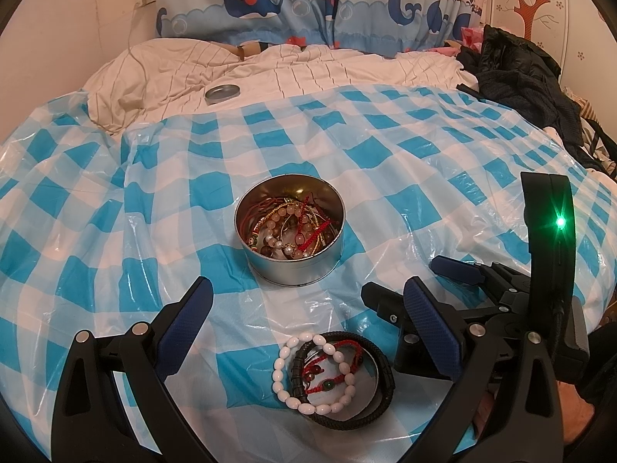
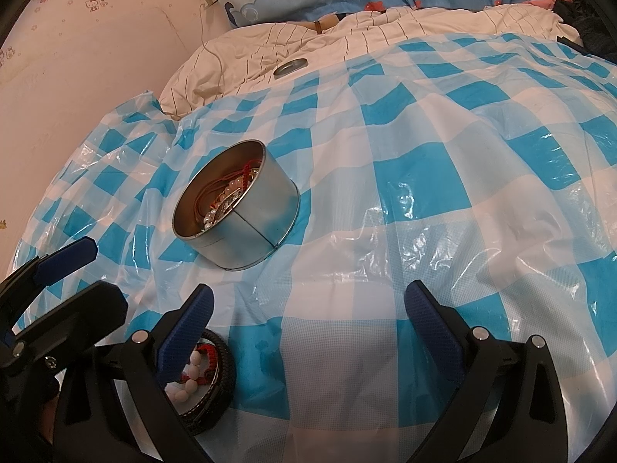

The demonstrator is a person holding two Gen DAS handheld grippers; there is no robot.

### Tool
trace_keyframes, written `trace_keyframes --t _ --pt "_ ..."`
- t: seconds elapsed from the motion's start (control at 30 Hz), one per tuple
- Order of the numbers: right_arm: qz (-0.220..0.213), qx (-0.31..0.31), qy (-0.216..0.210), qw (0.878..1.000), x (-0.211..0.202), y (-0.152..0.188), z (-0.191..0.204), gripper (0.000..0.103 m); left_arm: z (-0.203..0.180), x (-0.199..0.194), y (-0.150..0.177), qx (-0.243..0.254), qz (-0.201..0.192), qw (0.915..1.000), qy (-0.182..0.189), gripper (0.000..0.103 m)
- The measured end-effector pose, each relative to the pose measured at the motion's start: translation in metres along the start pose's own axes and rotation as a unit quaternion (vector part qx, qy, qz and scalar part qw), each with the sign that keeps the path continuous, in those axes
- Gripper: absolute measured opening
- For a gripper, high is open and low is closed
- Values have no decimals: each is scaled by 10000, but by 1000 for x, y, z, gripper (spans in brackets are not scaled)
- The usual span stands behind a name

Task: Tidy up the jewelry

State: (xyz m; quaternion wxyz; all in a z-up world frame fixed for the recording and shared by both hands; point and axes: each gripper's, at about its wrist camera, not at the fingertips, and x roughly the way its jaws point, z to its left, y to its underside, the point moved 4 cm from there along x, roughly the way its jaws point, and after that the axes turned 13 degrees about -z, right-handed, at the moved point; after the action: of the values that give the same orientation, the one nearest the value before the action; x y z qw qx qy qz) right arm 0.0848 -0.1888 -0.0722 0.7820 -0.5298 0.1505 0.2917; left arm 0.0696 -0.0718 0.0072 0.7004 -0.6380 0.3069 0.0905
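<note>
A round metal tin [image 1: 291, 231] stands on the checked sheet, holding several bead and red-string bracelets. Nearer to me, a white bead bracelet [image 1: 308, 376], a black braided bracelet [image 1: 380, 382] and a red string bracelet [image 1: 333, 370] lie together on a shiny round disc. My left gripper [image 1: 308, 308] is open just above this pile, empty. My right gripper [image 2: 312, 312] is open and empty over bare sheet to the right of the pile. In the right wrist view its left finger partly hides the bracelet pile [image 2: 208, 374], and the tin [image 2: 239, 208] is ahead to the left.
A blue-and-white checked plastic sheet [image 1: 385, 200] covers the bed. A metal lid [image 1: 223, 93] rests on the striped quilt [image 1: 308, 69] at the back. Dark clothes [image 1: 516, 77] are heaped at the far right. A wall [image 2: 77, 58] runs along the left.
</note>
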Motion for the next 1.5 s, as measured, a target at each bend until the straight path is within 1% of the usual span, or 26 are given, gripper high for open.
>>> trace_keyframes --t 1.5 --pt "27 -11 6 10000 2 1 2 96 -2 3 -1 -13 27 10000 12 95"
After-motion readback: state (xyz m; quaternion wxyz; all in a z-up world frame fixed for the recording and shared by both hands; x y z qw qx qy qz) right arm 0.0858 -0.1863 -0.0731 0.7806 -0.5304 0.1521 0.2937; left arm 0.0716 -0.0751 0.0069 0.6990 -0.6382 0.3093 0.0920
